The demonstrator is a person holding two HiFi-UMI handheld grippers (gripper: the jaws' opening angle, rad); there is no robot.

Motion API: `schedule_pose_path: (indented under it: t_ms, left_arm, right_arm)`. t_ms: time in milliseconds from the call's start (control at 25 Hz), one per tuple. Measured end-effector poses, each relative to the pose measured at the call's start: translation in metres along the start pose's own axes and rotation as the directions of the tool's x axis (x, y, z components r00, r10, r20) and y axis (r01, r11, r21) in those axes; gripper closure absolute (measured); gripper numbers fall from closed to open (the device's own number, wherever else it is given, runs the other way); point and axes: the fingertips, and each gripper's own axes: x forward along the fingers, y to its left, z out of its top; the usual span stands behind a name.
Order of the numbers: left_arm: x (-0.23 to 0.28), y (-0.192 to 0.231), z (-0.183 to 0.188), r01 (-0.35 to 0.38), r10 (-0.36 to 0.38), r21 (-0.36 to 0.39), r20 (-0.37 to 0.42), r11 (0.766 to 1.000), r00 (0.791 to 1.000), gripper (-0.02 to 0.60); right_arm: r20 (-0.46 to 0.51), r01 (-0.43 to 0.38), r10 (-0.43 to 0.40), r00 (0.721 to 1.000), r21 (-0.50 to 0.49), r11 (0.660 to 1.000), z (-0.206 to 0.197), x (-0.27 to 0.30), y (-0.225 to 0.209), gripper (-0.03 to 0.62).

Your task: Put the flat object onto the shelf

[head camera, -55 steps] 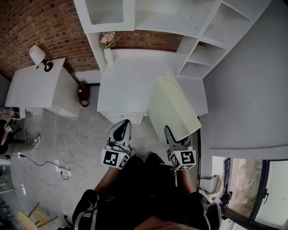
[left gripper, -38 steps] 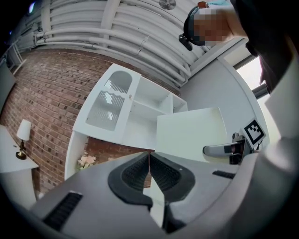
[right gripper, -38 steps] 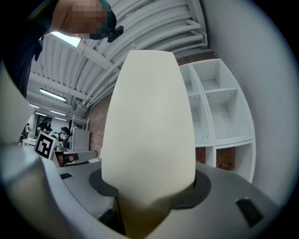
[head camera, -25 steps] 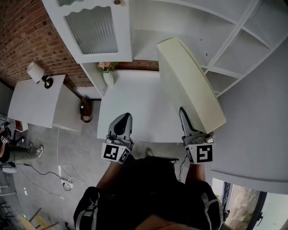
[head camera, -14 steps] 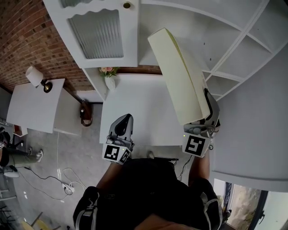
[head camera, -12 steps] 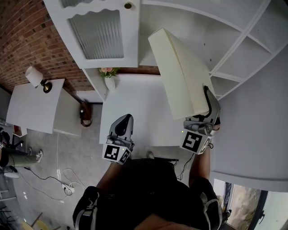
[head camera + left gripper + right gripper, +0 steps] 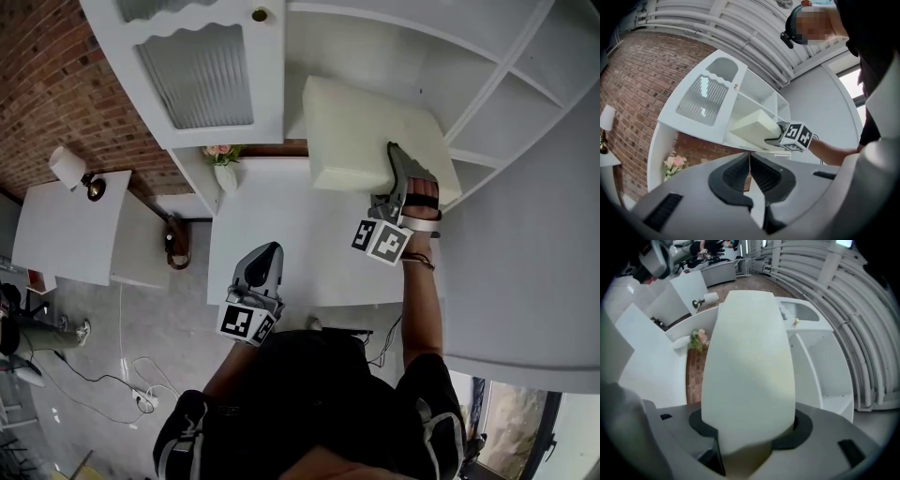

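At the shelf unit [image 7: 375, 47]: one flat cream slab [image 7: 366, 131], two grippers, one flower vase [image 7: 223, 169], one lamp [image 7: 70, 169]. Right gripper [image 7: 397, 173] clamped on the slab's near edge, arm stretched forward. Slab sits about level in the open bay beside the glazed door [image 7: 197, 75]; can't tell if it rests on the board. Left gripper [image 7: 265, 258] closed, empty, low by the desk [image 7: 281, 244] near edge.
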Motion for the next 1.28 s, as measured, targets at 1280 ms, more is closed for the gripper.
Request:
schedule_pose_path:
  t_ms: [1280]
  left_arm:
    - [-0.002, 0.019, -0.009, -0.046, 0.046, -0.012, -0.023, 0.999, 0.999, 0.565]
  right_arm:
    - [-0.129, -0.257, 0.238, 0.963, -0.156, 0.954, -0.019, 0.175, 0.079, 0.168]
